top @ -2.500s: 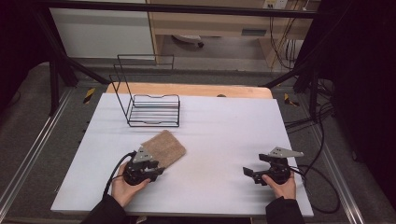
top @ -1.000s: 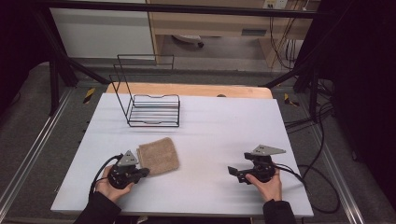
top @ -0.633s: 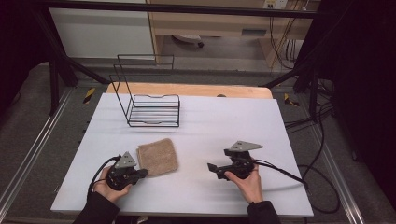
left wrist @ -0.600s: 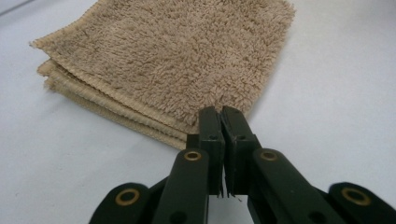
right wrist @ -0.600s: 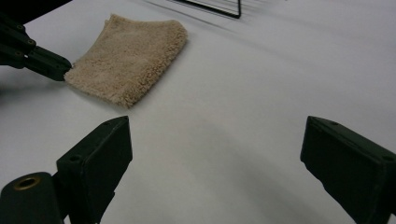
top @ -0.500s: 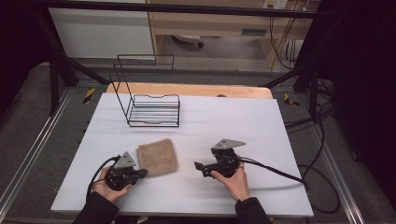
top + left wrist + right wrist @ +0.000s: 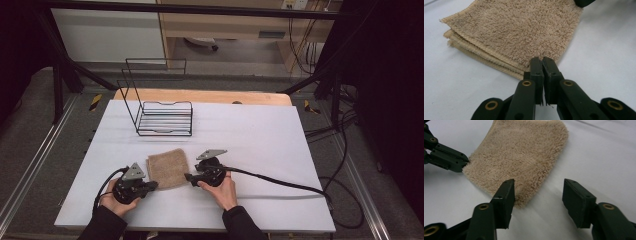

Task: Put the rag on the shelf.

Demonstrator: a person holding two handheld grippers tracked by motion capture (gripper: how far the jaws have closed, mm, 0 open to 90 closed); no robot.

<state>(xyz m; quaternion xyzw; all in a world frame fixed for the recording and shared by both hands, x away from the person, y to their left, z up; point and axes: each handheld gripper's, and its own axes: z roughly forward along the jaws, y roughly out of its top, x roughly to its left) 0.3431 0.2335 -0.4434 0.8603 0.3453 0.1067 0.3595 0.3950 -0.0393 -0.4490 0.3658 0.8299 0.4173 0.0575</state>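
- Folded beige towel (image 7: 168,168) lies on the white table (image 7: 260,135) near its 6 o'clock edge, between two hand-held grippers.
- Left gripper (image 7: 151,185), jaws pressed together, pinches the towel's corner at its 7 o'clock side.
- Right gripper (image 7: 188,176), jaws about half open and just now closing, straddles the near corner at 4 o'clock without pressing it yet.
- Soft, light terry cloth would likely sag and unfold; corners and stacked hems look the surest hold.
- Black wire rack (image 7: 164,116) stands at 12 o'clock, well apart, nothing in it.
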